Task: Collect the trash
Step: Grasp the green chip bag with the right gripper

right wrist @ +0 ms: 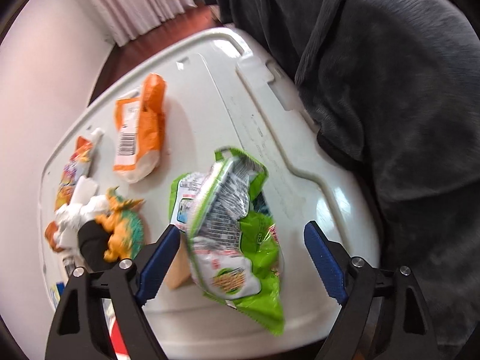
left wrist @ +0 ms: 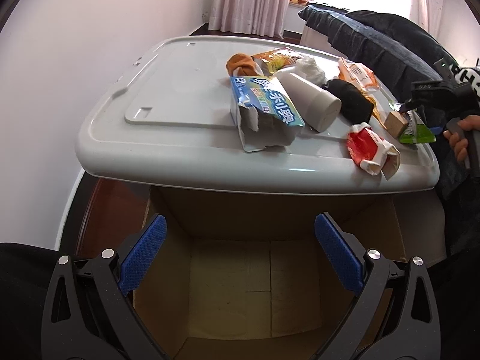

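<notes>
1. My left gripper (left wrist: 240, 255) hangs, jaws apart and empty, over the cardboard box (left wrist: 240, 294), marking the drop point.
2. My right gripper (right wrist: 240, 258), jaws wide, straddles the green wrapper (right wrist: 234, 225) lying on the grey lid (right wrist: 300, 156), unclamped.

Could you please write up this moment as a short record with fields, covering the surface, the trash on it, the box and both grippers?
surface: grey bin lid, used as a tabletop
trash on lid: blue tissue pack, white cup on its side, red wrapper, orange wrapper, green snack bag
collection box: cardboard box below the lid's near edge, nothing visible inside
left gripper: open, empty, above the box
right gripper: open, around the green snack bag, pads not pressing
</notes>
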`<action>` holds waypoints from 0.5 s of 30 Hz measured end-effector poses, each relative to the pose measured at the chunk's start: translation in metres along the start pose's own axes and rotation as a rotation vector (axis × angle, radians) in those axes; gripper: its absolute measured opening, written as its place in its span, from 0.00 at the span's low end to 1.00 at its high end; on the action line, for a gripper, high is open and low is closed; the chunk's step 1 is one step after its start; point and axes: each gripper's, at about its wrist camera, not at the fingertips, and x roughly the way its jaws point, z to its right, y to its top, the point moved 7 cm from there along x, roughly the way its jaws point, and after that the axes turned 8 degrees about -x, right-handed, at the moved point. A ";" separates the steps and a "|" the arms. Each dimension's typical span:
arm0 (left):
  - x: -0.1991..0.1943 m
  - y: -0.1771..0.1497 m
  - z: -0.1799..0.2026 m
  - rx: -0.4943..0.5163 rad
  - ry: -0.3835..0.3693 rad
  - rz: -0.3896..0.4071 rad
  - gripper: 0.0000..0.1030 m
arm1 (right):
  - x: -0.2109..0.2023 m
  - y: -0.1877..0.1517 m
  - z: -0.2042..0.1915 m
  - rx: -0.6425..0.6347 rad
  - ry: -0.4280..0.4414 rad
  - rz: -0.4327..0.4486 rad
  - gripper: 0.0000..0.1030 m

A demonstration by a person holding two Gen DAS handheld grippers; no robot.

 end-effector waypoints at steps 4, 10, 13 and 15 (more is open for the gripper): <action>0.002 0.001 -0.002 -0.013 0.001 -0.013 0.94 | 0.015 0.011 -0.007 0.065 0.047 -0.013 0.81; 0.003 0.000 -0.003 -0.025 -0.008 -0.028 0.94 | 0.018 0.016 -0.001 0.093 0.021 -0.016 0.57; 0.003 0.001 -0.003 -0.026 -0.006 -0.024 0.94 | 0.016 0.010 -0.005 0.018 -0.056 -0.010 0.52; 0.002 0.001 -0.002 -0.021 -0.004 -0.017 0.94 | 0.017 0.009 -0.011 -0.056 -0.127 0.000 0.47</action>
